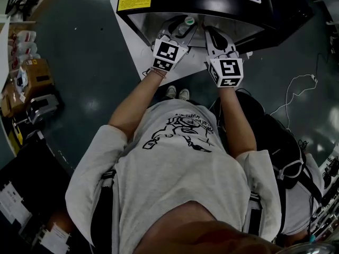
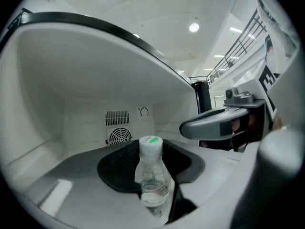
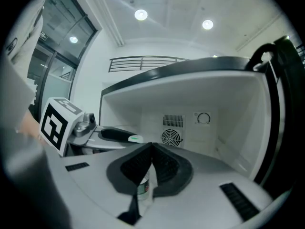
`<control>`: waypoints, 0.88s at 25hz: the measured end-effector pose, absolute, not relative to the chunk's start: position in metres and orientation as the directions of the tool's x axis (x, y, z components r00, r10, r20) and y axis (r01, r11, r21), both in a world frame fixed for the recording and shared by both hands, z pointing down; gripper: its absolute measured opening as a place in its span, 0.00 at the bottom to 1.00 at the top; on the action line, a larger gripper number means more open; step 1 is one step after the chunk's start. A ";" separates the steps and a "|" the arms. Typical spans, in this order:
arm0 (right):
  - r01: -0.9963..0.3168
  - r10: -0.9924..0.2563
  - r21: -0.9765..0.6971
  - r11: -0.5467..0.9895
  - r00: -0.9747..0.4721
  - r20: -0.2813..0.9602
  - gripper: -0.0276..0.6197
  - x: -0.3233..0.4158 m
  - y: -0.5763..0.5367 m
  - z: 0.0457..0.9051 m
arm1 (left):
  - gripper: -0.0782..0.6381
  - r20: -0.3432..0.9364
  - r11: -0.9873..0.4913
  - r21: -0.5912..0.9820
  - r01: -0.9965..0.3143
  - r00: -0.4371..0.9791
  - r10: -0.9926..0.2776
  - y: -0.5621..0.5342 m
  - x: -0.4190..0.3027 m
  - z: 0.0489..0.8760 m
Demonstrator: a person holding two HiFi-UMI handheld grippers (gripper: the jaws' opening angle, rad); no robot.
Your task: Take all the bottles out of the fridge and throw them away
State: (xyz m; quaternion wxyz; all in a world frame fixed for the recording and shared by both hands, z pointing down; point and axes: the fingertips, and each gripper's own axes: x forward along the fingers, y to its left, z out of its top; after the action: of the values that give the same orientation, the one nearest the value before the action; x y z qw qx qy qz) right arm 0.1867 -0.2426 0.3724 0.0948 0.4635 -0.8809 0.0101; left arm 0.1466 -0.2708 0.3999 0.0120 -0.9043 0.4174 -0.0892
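Head view, place: the person stands at the open fridge (image 1: 145, 25) with both tools reaching into its mouth. The left tongs (image 1: 180, 29) carry a bottle (image 1: 188, 21), its white cap showing at their tip. The right tongs (image 1: 214, 37) lie just beside them.
Head view, step: the bottle looks to be on its way out. Keep the squeeze steady and bring it clear of the fridge's edge and of the other tool before turning away. No bin is in sight.
Left gripper view, tongs: partly open, with the pads clamped on the clear bottle's body. The green-marked cap points ahead, toward the fan grille (image 2: 119, 136) on the back wall.
Left gripper view, care: thin plastic probably gives, so neither tighten nor slacken the grip.
Right gripper view, tongs: closed tip to tip, gripping nothing.
Right gripper view, beyond: through the slit under the tips shows a strip of what looks like a second bottle (image 3: 145, 187). Whether it is touched, I cannot tell.
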 end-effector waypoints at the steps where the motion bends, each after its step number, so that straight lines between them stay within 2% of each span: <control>1: -0.819 -0.815 0.070 0.570 -0.552 0.175 0.06 0.187 -0.241 0.371 | 0.32 0.149 -0.653 -0.101 -0.750 0.638 -0.756 -0.269 0.147 0.396; 22: -0.809 -0.804 0.046 0.586 -0.573 0.163 0.06 0.184 -0.219 0.342 | 0.32 0.090 -0.687 -0.037 -0.726 0.682 -0.726 -0.224 0.140 0.337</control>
State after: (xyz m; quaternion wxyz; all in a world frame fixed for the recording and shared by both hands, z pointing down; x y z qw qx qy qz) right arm 0.1840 -0.2192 0.3421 0.0833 0.4548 -0.8865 0.0167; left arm 0.1402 -0.2238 0.3370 -0.0009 -0.9171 0.3958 -0.0485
